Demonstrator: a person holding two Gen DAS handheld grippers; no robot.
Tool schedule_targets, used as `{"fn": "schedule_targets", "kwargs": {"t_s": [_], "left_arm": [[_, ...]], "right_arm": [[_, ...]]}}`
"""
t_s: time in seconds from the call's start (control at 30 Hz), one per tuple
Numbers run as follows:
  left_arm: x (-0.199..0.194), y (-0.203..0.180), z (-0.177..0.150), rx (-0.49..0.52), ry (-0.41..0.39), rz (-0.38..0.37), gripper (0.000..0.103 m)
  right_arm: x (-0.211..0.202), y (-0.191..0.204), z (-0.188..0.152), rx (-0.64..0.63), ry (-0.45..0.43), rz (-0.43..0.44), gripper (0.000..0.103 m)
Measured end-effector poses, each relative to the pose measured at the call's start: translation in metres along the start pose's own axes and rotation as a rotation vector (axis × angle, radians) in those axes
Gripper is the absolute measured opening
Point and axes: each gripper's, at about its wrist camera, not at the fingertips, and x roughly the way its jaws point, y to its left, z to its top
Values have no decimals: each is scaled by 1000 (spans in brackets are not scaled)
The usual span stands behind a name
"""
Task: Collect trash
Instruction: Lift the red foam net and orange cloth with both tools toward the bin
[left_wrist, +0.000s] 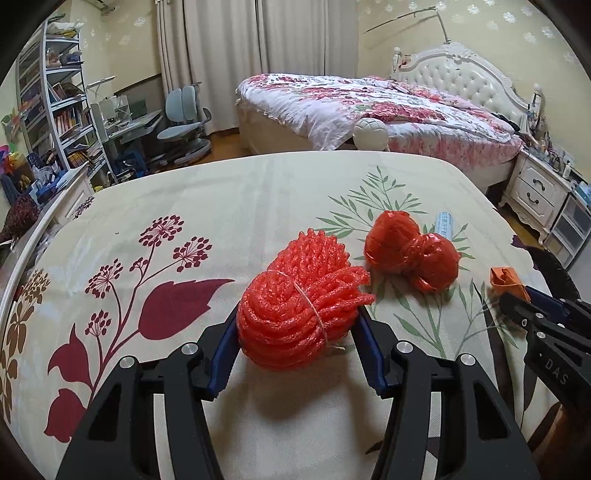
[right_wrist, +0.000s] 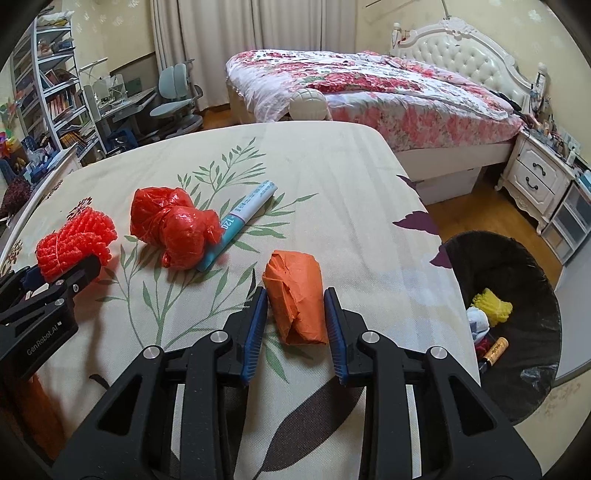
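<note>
Both grippers are clenched on trash lying on the floral-print tablecloth (right_wrist: 332, 177): the left gripper (left_wrist: 299, 325) squeezes a bundle of red foam netting (left_wrist: 295, 306) tied with string, and the right gripper (right_wrist: 295, 317) pinches a crumpled orange paper packet (right_wrist: 295, 295) between its blue pads. The netting is springy and bulges out past the left pads, so a quick lift could, in my judgement, let it squirm free or pull loose from its string. The orange packet is held only along its lower half; it may crush or pivot and drop short of the bin. 2 more pieces stay on the cloth, a knotted red plastic bag (right_wrist: 173, 225) touching a teal-and-white tube box (right_wrist: 240, 218), and a careless sweep of the left gripper could knock either about. The bin (right_wrist: 535, 369), lined with a black bag, stands just off the table's right edge, so a release too early lands trash on the floor. Inside it lie yellow foam netting (right_wrist: 493, 304), a battery (right_wrist: 496, 350) and something white and blue I cannot identify.
</note>
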Motion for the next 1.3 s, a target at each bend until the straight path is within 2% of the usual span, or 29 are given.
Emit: {"fn": "schedule_targets", "kwargs": {"t_s": [0.47,0.9,1.3], "left_arm": [[-14,-11,-12,13,-13,-11,56],[-26,-21,-11,7,-37,-36,55],[-37,-56,-2,40,-70,-102,55]], "right_arm": [[-17,-8,-25,18,-7,4,30],[-29,-11,-26,29,-27,-2,30],[-56,-47,-19,89,-81,-52,30]]}}
